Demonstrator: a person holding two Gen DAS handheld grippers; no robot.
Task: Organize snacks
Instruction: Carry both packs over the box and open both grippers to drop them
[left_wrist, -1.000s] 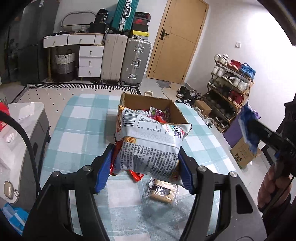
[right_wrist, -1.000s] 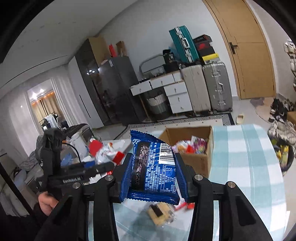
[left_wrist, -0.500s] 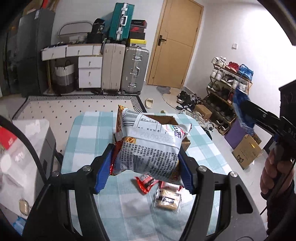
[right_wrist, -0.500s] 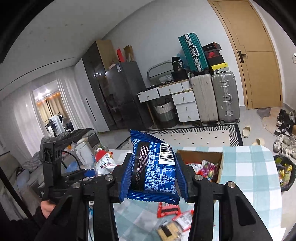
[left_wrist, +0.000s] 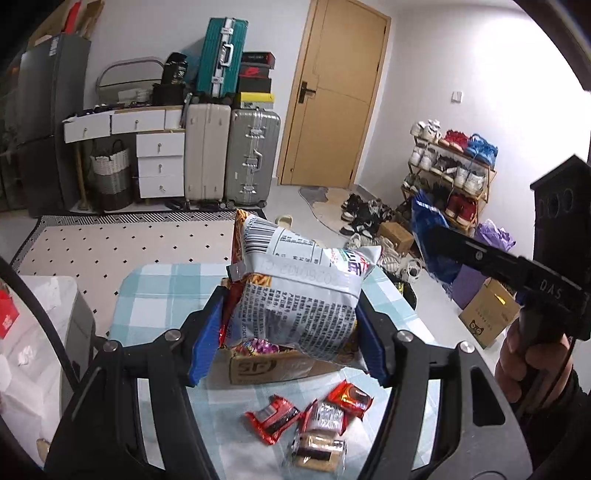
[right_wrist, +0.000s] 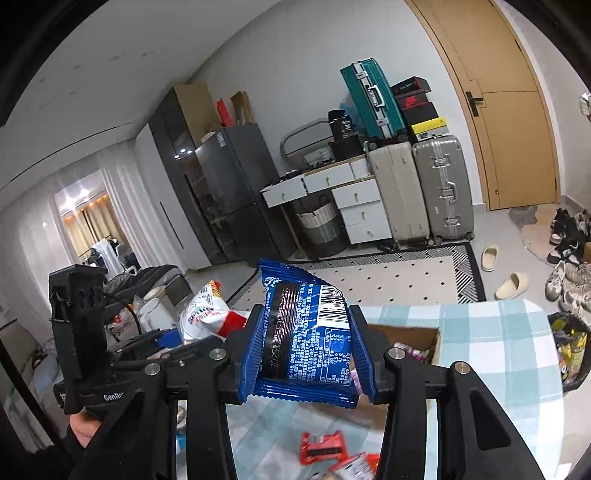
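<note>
Checked cloth covers the table (left_wrist: 155, 291), where a cardboard box (left_wrist: 266, 365) stands and small wrappers (left_wrist: 273, 417) lie loose in front of it. Above the box, a puffy chip bag (left_wrist: 299, 299) is pinched at its sides by the left gripper (left_wrist: 291, 339); a blue packet (right_wrist: 306, 339) is clamped in the right gripper (right_wrist: 306, 354). Both are judged light, soft and slippery, with crushable contents, so gentle holds across the middle are advised. Most of the box's inside is hidden behind the bags.

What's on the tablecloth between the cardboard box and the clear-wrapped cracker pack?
In the left wrist view, three small red snack packets lie between the cardboard box and the cracker pack.
</note>
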